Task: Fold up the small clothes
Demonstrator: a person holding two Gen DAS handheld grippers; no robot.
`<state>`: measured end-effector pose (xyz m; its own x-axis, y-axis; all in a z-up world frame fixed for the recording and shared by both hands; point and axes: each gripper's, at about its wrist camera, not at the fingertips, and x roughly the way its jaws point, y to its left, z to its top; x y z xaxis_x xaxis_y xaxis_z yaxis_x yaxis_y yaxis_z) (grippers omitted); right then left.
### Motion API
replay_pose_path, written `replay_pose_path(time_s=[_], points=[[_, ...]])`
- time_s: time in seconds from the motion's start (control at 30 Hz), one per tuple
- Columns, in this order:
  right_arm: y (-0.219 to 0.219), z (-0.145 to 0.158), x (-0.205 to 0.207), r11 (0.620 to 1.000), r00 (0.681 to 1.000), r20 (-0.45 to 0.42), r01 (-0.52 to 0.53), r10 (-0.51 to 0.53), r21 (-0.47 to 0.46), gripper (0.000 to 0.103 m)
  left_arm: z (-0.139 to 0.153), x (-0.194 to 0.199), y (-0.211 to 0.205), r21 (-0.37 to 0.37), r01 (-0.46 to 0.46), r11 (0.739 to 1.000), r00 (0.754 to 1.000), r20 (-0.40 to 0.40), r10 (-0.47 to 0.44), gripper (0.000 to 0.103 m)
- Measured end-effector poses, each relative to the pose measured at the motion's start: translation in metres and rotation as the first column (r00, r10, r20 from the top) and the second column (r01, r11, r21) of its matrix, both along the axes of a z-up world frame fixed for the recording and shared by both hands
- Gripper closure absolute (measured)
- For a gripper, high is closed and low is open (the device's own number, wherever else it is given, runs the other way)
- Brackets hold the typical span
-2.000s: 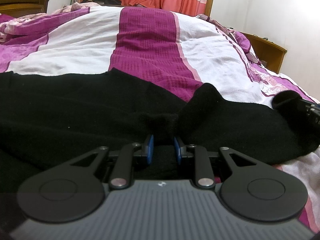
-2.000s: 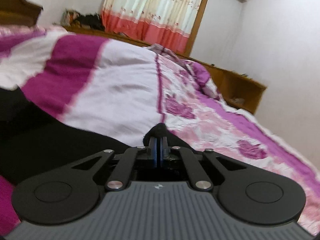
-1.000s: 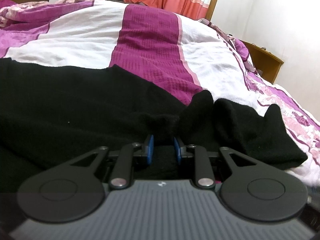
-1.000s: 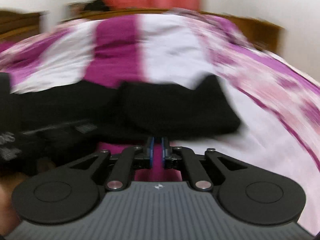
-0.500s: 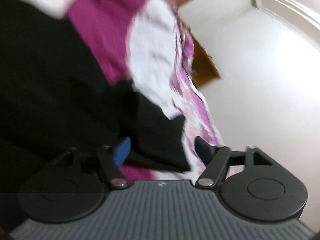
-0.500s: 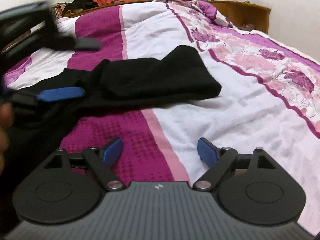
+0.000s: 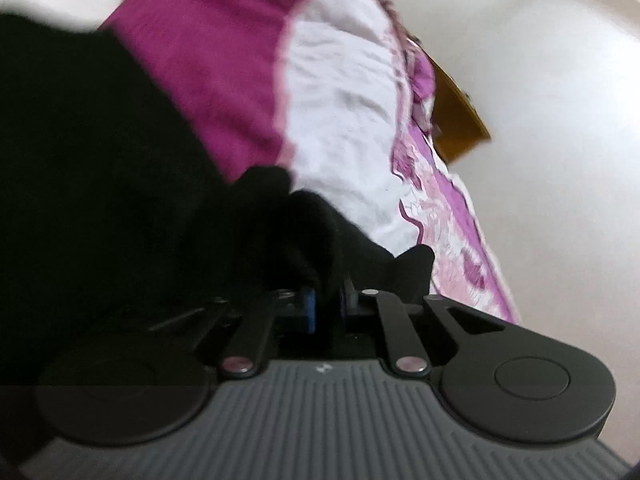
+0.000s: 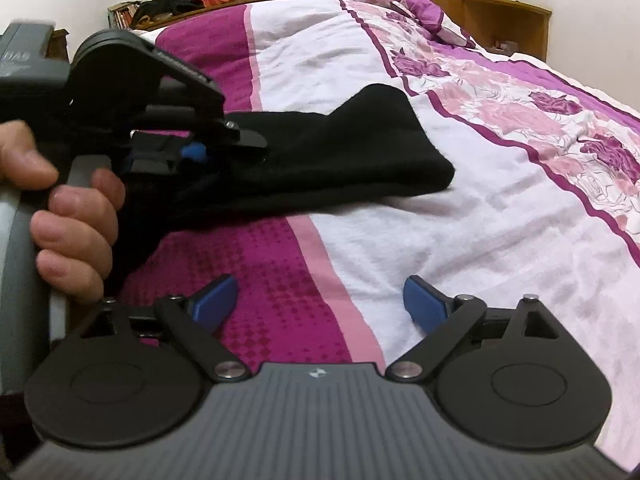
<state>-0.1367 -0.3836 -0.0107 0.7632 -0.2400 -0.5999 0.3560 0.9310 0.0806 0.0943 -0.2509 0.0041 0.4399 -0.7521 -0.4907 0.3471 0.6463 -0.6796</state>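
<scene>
Where the black garment lies folded across the bed, its near edge sits pinched in the left tool, whose jaws have just been closing onto the fabric. Well short of the cloth, the right tool has just been opening, jaws wide apart over bare bedspread.

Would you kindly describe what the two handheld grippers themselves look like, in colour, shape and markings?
Both match: a ribbed grey body with a small logo, two round black discs, black linkage arms with silver pivots, and blue finger pads. The right gripper shows this clearly; the left gripper has a grey handle and white lettering in the right wrist view.
</scene>
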Motion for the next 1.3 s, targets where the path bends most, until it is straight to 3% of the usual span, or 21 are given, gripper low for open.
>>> replay_pose_path(time_s=[0.1,0.27,0.43,0.5,0.6,0.63,0.73,0.83,0.93,1.1,1.3], points=[[0.002,0.001,0.005,1.000,1.000,-0.014,0.002,-0.002,-0.009,0.004,0.027,-0.001,-0.013,0.041,0.043,0.998,0.996,0.080,-0.046,0.092],[0.004,0.008,0.019,0.999,1.000,0.002,0.023,-0.023,-0.028,0.002,0.091,-0.026,-0.033,0.088,0.099,0.991,0.963,0.244,-0.118,0.093],[-0.007,0.018,0.043,0.996,0.994,0.092,0.055,-0.062,0.074,0.002,0.138,-0.053,-0.022,0.068,0.114,0.991,0.927,0.351,-0.131,0.093],[-0.011,0.020,0.051,0.990,0.990,0.116,0.069,-0.084,0.123,0.002,0.150,-0.061,-0.015,0.094,0.118,0.989,0.910,0.387,-0.145,0.093],[-0.014,0.014,0.058,0.990,0.985,0.101,0.135,-0.138,0.035,0.002,0.160,-0.064,0.003,0.110,0.095,0.989,0.901,0.413,-0.132,0.093],[-0.018,0.011,0.058,0.986,0.982,0.084,0.166,-0.167,0.013,0.003,0.162,-0.061,0.011,0.103,0.084,0.991,0.903,0.412,-0.120,0.093],[-0.036,0.009,0.051,0.974,0.970,0.113,0.202,-0.213,0.106,0.003,0.162,-0.051,0.048,0.065,0.037,0.997,0.916,0.397,-0.060,0.093],[-0.043,0.011,0.049,0.963,0.956,0.124,0.257,-0.266,0.082,0.003,0.154,-0.037,0.087,0.026,-0.035,0.999,0.939,0.343,0.024,0.093],[-0.045,0.011,0.050,0.959,0.951,0.134,0.270,-0.280,0.089,0.003,0.140,-0.019,0.119,0.056,-0.098,0.994,0.950,0.304,0.076,0.093],[-0.024,0.010,0.059,0.966,0.961,0.124,0.256,-0.249,-0.040,0.003,0.110,-0.002,0.167,0.073,-0.167,0.983,0.958,0.248,0.145,0.093],[0.006,0.011,0.069,0.950,0.975,0.124,0.211,-0.186,-0.232,0.002,0.097,-0.005,0.211,0.065,-0.227,0.972,0.952,0.225,0.207,0.093]])
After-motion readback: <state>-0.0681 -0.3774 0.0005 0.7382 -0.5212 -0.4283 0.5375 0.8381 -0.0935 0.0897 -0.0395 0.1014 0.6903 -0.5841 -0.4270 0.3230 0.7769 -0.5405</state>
